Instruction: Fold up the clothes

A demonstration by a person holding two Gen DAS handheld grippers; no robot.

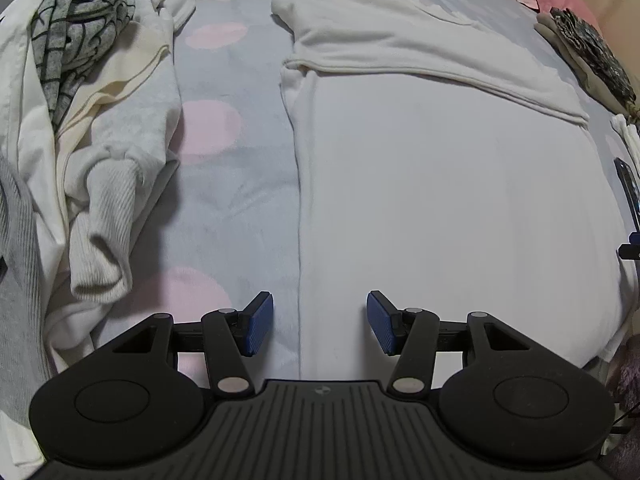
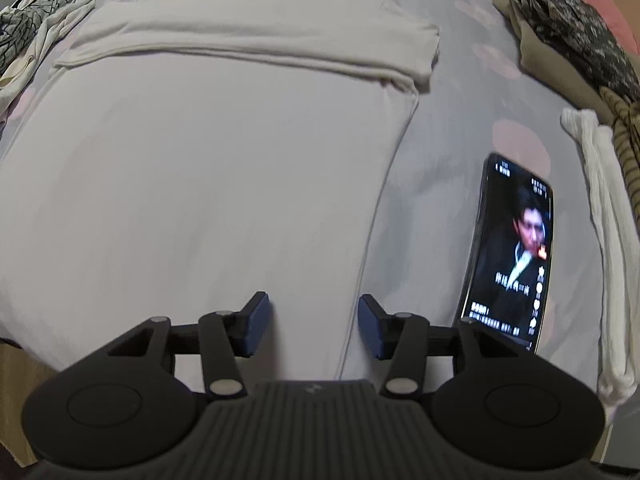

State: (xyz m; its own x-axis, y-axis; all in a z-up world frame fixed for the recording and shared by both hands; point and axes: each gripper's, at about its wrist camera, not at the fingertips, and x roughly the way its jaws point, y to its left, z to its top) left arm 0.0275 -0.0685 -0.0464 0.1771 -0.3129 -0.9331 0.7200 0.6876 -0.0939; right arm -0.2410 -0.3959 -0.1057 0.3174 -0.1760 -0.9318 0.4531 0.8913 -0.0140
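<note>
Tongs (image 1: 320,322) (image 2: 314,324) agape over white garment's (image 1: 440,200) (image 2: 200,200) side edges.

Phone (image 1: 628,192): left wrist view shows only a dark sliver at the right edge. Phone (image 2: 512,256), right wrist view: lower left corner hidden behind gripper linkage; screen text blurred, unreadable. Grey knit (image 1: 16,280): cut off by left edge.

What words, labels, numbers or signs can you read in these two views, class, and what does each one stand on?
None can be read for sure.
Phone screen: white caption lines and small top text, too blurred to quote.
Left claw body: a small round emblem, no letters.
Right claw body: a faint mark, too blurred.
White garment: no print visible.
</note>
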